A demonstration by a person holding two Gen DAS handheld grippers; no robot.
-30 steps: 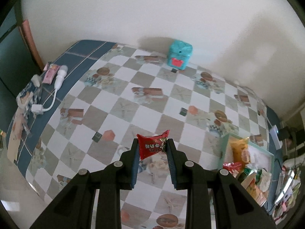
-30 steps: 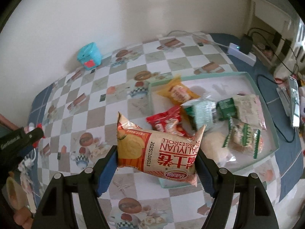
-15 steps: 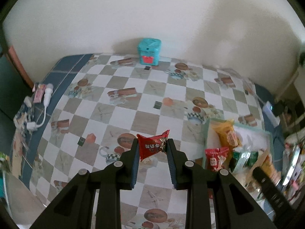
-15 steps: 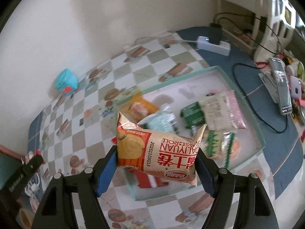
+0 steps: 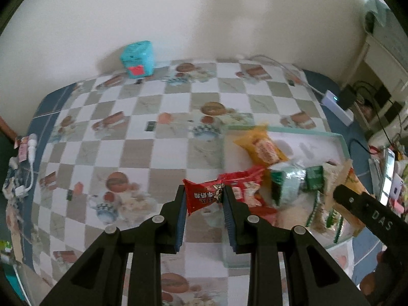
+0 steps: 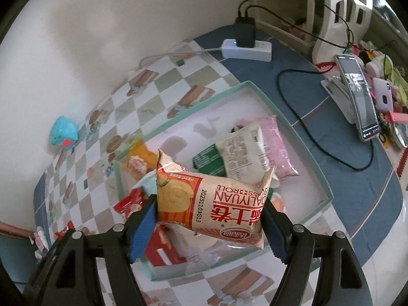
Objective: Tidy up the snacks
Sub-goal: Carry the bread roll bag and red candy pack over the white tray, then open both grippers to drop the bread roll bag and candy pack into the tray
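Now both claws over tray: left claw pinching red packet, right claw clamping Swiss roll.

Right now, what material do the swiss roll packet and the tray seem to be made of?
Swiss roll packet: likely thin plastic film, glossy; it shows crimped ends, wrinkles and highlights. Tray: possibly cardboard or thin plastic, matte; it has thin, straight mint-green walls and a white floor. The pictures leave this open.
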